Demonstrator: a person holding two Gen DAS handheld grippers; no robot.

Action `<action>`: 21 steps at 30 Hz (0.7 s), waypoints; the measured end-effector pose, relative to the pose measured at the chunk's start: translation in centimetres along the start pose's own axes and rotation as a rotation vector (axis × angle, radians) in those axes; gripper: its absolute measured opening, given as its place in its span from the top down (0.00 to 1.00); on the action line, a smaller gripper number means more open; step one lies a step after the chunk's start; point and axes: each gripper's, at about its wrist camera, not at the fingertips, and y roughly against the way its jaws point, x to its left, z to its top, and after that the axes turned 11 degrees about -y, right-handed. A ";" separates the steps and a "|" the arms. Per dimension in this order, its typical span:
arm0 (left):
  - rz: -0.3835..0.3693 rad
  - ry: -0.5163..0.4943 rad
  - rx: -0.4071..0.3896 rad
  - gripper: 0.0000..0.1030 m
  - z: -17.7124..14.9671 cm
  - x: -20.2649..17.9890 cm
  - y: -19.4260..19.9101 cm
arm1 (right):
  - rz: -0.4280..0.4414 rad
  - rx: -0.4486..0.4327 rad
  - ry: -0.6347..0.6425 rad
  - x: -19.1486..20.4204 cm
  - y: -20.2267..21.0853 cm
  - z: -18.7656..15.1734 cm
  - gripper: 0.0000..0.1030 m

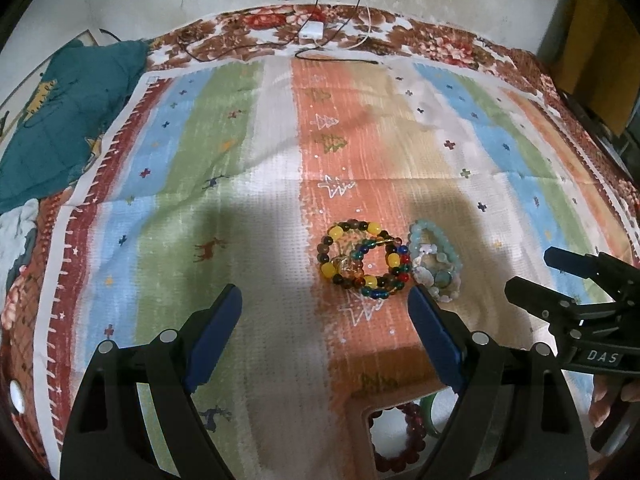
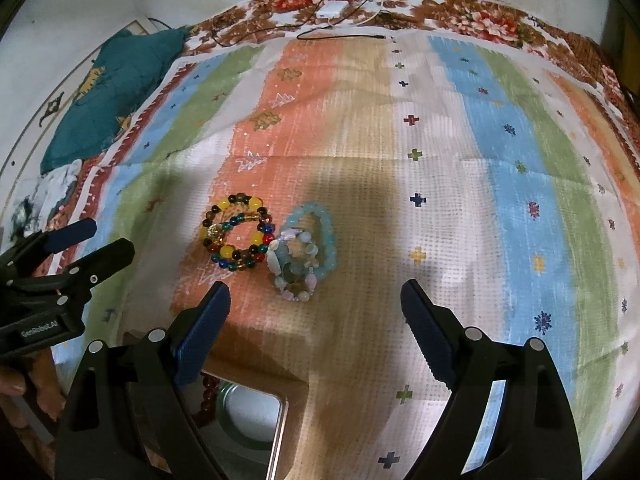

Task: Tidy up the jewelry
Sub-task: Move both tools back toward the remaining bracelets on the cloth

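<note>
A pile of multicoloured bead bracelets (image 1: 362, 260) (image 2: 236, 236) with yellow, brown, red and blue beads lies on the striped cloth. Touching its right side lies a pile of pale blue and shell bracelets (image 1: 436, 264) (image 2: 306, 252). A tan box (image 1: 384, 412) (image 2: 256, 412) at the near edge holds a dark red bead bracelet (image 1: 408, 440) (image 2: 206, 396) and a green bangle (image 2: 240, 420). My left gripper (image 1: 326, 306) is open and empty, just short of the piles. My right gripper (image 2: 316, 300) is open and empty, near the pale pile. Each gripper shows in the other's view, the right one (image 1: 532, 276) and the left one (image 2: 108, 236).
A striped cloth (image 1: 240, 200) with a floral border covers the table. A teal cushion (image 1: 68, 120) lies at the far left. A white adapter (image 1: 312, 30) with cables sits at the far edge by the wall.
</note>
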 end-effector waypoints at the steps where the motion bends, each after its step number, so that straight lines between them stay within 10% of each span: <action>1: 0.000 -0.001 0.003 0.19 0.1 0.0 -0.1 | 0.000 0.002 0.000 0.0 -0.1 0.1 0.15; 21: -0.133 0.057 0.107 0.23 1.1 0.5 -4.7 | -0.011 0.077 -0.020 -0.5 -3.0 1.2 0.15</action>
